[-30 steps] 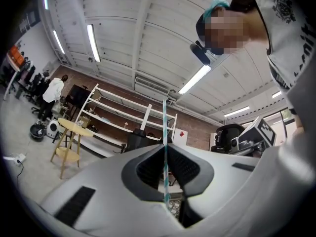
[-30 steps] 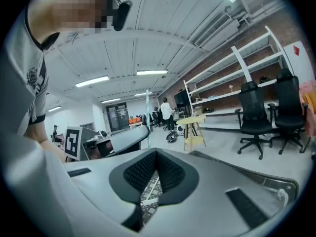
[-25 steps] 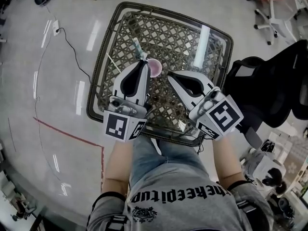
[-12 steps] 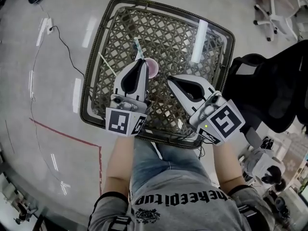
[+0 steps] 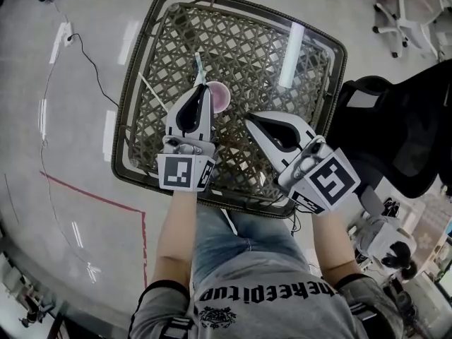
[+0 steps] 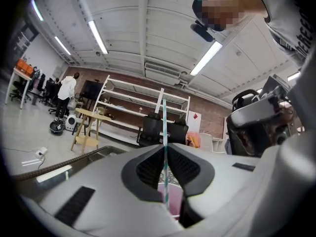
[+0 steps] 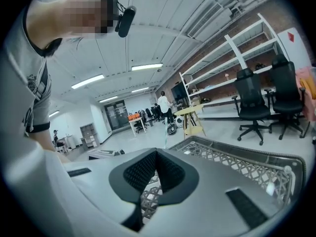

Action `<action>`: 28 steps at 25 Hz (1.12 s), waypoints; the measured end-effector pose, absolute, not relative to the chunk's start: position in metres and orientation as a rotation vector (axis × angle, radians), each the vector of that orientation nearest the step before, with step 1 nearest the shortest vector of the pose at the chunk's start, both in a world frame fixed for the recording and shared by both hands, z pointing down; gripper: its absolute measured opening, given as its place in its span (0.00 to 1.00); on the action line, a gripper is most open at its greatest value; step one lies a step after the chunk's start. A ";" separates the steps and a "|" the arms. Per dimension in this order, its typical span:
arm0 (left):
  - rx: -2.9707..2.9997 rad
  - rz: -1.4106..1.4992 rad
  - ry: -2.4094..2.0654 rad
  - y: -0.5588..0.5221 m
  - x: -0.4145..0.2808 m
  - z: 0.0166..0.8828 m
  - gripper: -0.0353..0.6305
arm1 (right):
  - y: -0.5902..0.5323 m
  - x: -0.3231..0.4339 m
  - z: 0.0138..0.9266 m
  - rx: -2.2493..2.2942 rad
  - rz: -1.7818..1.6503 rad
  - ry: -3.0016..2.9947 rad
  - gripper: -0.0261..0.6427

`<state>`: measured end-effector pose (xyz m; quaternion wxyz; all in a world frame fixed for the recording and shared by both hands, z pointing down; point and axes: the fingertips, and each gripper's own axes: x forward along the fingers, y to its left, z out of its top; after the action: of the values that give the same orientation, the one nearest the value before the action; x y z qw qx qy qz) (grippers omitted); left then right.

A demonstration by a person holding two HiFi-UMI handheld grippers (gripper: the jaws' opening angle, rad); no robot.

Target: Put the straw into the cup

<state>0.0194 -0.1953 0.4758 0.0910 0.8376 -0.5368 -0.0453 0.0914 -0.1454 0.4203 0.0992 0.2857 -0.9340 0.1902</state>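
- The left tool [image 5: 205, 90] has its jaws clamped on a thin teal-and-white striped straw [image 5: 198, 67]. In the left gripper view the straw [image 6: 164, 125] stands upright in the seam between the two dark pads [image 6: 148, 169].
- In the head view the straw sticks out of the tool's tip toward 11 o'clock.
- In the left gripper view the pink cup [image 6: 171, 200] sits just below the jaws, and the straw's lower end shows against its mouth. We cannot tell whether that end is inside the cup.
- In the head view the pink cup [image 5: 219, 96] stands on the worktop just at 3 o'clock of the left tool's tip, partly covered by the tool's body.
- The right tool [image 5: 248, 117] lies at 4 o'clock of the cup, near it but apart. Its own view shows the jaws [image 7: 156, 154] pressed together with nothing between them, and only lattice showing beneath.
- Both tools hang over a square woven worktop [image 5: 254, 55] with a dark rim.
- A thin pale stick [image 5: 151, 91] lies on the worktop at 9 o'clock of the left tool.
- A pale bright bar [image 5: 292, 45] shows on the worktop toward 1 o'clock.
- A black office chair [image 5: 395, 129] stands at 3 o'clock of the worktop.
- A red line [image 5: 92, 196] crosses the floor at 8 o'clock.
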 end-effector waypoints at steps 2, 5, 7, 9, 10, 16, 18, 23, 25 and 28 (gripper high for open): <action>2.480 -0.113 -1.600 -0.195 0.019 0.483 0.13 | -0.145 0.091 0.423 0.844 0.568 -2.757 0.06; 2.467 -0.090 -1.601 -0.194 0.019 0.491 0.14 | -0.146 0.091 0.425 0.843 0.577 -2.754 0.06; 2.459 -0.078 -1.604 -0.194 0.019 0.495 0.14 | -0.147 0.090 0.427 0.842 0.579 -2.752 0.06; 2.455 -0.066 -1.606 -0.194 0.019 0.498 0.14 | -0.148 0.090 0.427 0.842 0.581 -2.750 0.06; 2.454 -0.061 -1.606 -0.194 0.019 0.499 0.14 | -0.148 0.090 0.428 0.843 0.582 -2.749 0.06; 2.445 -0.050 -1.599 -0.192 0.020 0.501 0.16 | -0.150 0.090 0.426 0.848 0.581 -2.749 0.06; 2.446 -0.046 -1.594 -0.192 0.021 0.501 0.16 | -0.151 0.090 0.425 0.850 0.581 -2.751 0.06; 2.453 -0.045 -1.585 -0.191 0.021 0.499 0.16 | -0.152 0.088 0.422 0.854 0.574 -2.755 0.06; 2.460 -0.048 -1.580 -0.190 0.021 0.495 0.16 | -0.152 0.088 0.420 0.857 0.570 -2.756 0.06; 2.471 -0.048 -1.564 -0.189 0.020 0.489 0.11 | -0.153 0.085 0.417 0.866 0.566 -2.760 0.06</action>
<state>0.0201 -0.1890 0.4891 0.1082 0.8400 -0.5315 -0.0164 0.0855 -0.1526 0.4167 0.0968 0.2923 -0.9320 0.1912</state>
